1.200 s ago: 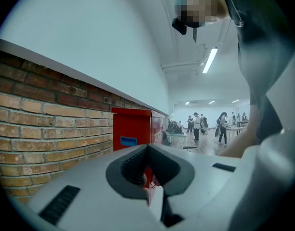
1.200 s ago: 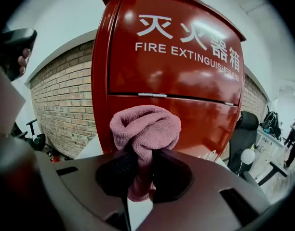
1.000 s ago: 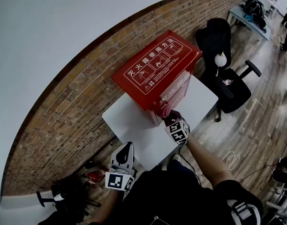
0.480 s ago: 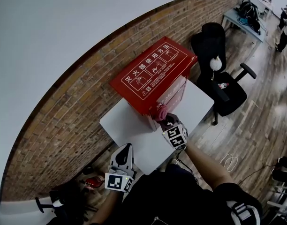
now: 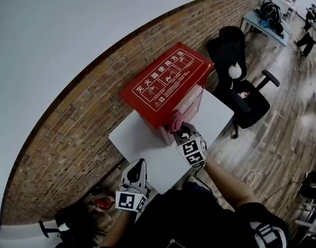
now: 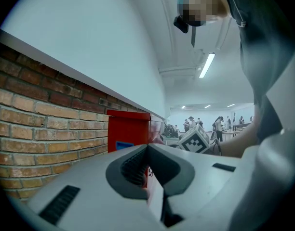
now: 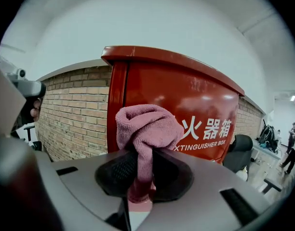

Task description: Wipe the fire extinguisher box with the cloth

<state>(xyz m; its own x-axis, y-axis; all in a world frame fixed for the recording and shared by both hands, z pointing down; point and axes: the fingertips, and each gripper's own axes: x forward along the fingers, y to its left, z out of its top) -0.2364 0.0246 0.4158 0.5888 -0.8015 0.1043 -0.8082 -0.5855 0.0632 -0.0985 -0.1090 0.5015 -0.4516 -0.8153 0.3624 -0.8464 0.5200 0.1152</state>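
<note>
A red fire extinguisher box point(image 5: 166, 81) with white lettering stands on a white table point(image 5: 147, 149) against the brick wall. Its front face point(image 7: 195, 114) fills the right gripper view. My right gripper point(image 5: 181, 130) is shut on a pink cloth point(image 7: 145, 129), and the bunched cloth point(image 5: 175, 124) sits against the lower left front of the box. My left gripper point(image 5: 136, 173) hangs low at the table's near edge, jaws together with nothing between them; from its view the box's side point(image 6: 128, 131) shows ahead.
A black office chair point(image 5: 240, 81) stands right of the table. The brick wall point(image 5: 70, 133) runs behind the box. Bags and gear lie on the floor at lower left point(image 5: 91, 205). People and desks point(image 5: 282, 9) are far off at upper right.
My right gripper with the cloth has slid a little left and up along the box front. The left gripper has stayed put.
</note>
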